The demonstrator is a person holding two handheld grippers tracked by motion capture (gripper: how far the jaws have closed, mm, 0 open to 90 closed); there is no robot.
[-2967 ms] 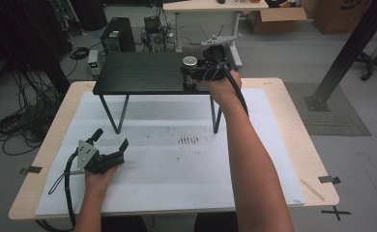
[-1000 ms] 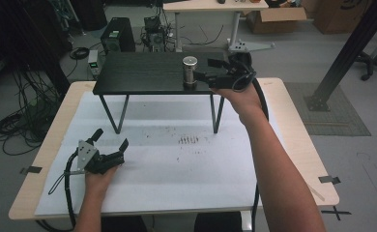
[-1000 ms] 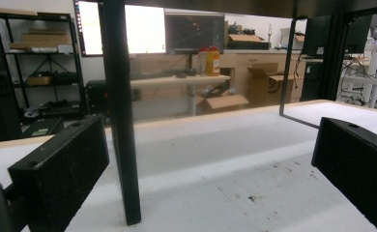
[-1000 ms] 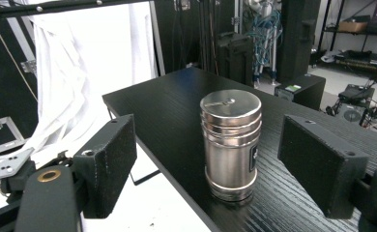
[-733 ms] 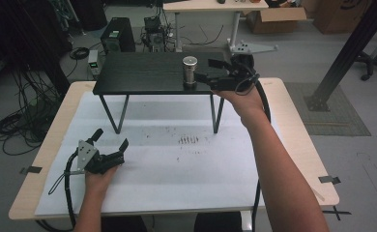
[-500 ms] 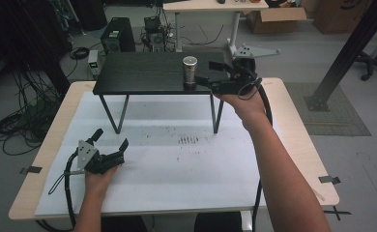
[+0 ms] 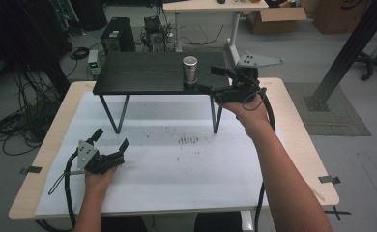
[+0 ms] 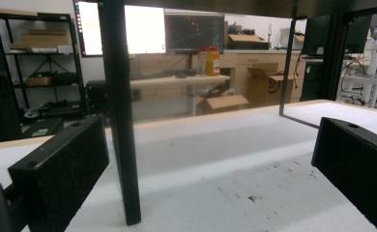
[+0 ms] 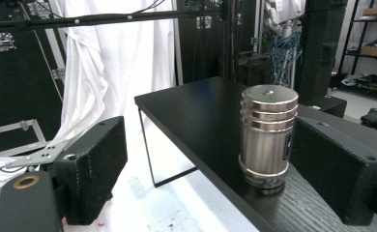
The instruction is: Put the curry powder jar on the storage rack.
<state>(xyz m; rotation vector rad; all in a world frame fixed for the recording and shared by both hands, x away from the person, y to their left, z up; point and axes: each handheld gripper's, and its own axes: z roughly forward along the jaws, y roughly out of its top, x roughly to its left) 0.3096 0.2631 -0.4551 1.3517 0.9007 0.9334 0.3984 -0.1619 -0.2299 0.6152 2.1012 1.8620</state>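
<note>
A shiny metal cylinder [image 7: 190,70] [image 9: 268,135] stands upright near the front right edge of a small black table [image 7: 143,75] [image 9: 201,108]. My right gripper [image 7: 208,79] [image 9: 215,174] is level with the tabletop just right of the cylinder. Its jaws have just been opening and stand open. The cylinder sits between the jaws, close beside the right one, and the pads do not press on it. My left gripper [image 7: 111,138] [image 8: 210,183] rests open and empty on the white sheet [image 7: 177,159], pointing toward a black table leg [image 8: 121,111].
The black table stands on thin legs [image 7: 216,116] over the back of the wooden desk [image 7: 297,121]. Dark smudges [image 7: 189,140] mark the sheet's middle. Behind the desk are a computer tower [image 7: 116,36], cables and cardboard boxes [image 7: 273,14].
The right gripper has let go of the cylinder, spread its jaws and drawn back a little to the right. The cylinder stays standing on the black table. The left gripper has not moved.
</note>
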